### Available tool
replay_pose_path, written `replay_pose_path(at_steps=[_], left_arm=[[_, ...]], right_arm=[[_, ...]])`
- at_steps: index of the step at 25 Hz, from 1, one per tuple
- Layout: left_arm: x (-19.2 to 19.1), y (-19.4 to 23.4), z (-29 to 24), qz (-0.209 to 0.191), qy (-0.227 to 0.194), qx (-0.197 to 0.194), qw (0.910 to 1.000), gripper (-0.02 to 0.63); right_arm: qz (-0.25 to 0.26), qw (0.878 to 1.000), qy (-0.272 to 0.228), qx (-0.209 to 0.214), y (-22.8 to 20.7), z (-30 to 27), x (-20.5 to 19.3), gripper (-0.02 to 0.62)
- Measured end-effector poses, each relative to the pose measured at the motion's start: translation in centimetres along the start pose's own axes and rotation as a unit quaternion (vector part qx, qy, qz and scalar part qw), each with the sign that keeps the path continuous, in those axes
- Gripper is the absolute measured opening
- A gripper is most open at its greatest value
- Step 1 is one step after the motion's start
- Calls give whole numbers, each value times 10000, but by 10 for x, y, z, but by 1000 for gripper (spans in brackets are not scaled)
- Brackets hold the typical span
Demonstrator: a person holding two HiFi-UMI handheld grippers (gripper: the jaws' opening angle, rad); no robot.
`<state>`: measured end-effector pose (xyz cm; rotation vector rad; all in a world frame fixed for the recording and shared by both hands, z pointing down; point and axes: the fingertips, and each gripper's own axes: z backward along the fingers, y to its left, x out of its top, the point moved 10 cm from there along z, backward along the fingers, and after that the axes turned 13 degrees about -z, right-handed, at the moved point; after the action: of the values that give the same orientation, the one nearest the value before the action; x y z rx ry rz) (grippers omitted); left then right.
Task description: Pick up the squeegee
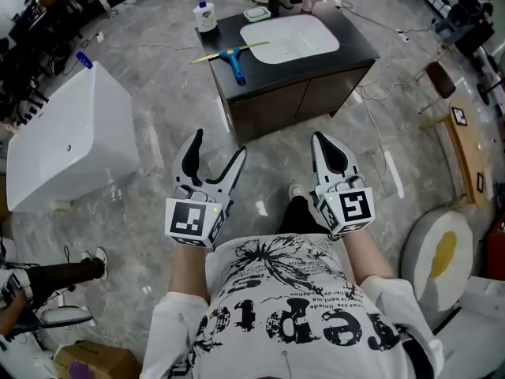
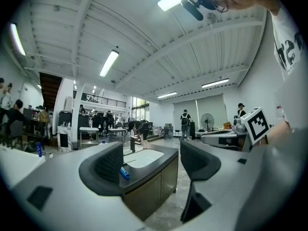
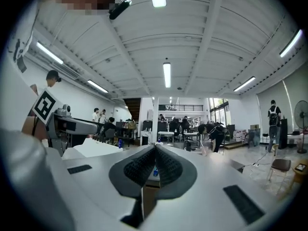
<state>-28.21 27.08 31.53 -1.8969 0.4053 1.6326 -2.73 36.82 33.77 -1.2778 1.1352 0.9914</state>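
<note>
Now standing on the marble floor (image 1: 158,93), well short of a dark cabinet (image 1: 276,105). Holding a gripper in each hand, level, out in front of the chest, side by side and apart from each other.

Left gripper (image 1: 218,143): jaws spread wide, nothing between the pads (image 2: 107,166), touching nothing.

Right gripper (image 1: 319,139): jaws pressed together, pads meeting along their length, nothing clamped.

Squeegee (image 1: 230,59): well ahead of both grippers, closer to the left gripper's line than the right's. Lying flat on the black countertop (image 1: 351,46), untouched. Blue handle pointing back toward the grippers, pale yellow blade across the far end. Showing in the left gripper view as a blue tip just inside the left jaw, far off on the counter.

Beyond and right of the squeegee: white basin (image 1: 288,38) sunk in the countertop. Beyond it to the left: soap bottle (image 1: 205,14). Behind the basin: small dish (image 1: 256,13).

Far out to the left of the left gripper: white tub (image 1: 71,133), with a blue-capped bottle (image 1: 84,60) on its rim. Far out to the right of the right gripper: brown chair (image 1: 438,77).

Seen in the background of both gripper views: people at desks, too small to detail.
</note>
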Motion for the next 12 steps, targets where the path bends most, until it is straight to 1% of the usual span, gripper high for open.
replay_pose_path(at_steps=[2, 7, 12], left_arm=[[5, -5, -41, -54, 130, 163, 9998, 357], [15, -12, -144, 64, 317, 565, 9979, 357], [13, -14, -226, 259, 487, 1135, 9920, 357]], right_arm=[[-4, 9998, 75, 162, -39, -26, 9, 15], [-41, 9981, 271, 546, -136, -98, 36, 15], [77, 9943, 395, 987, -211, -161, 51, 15]])
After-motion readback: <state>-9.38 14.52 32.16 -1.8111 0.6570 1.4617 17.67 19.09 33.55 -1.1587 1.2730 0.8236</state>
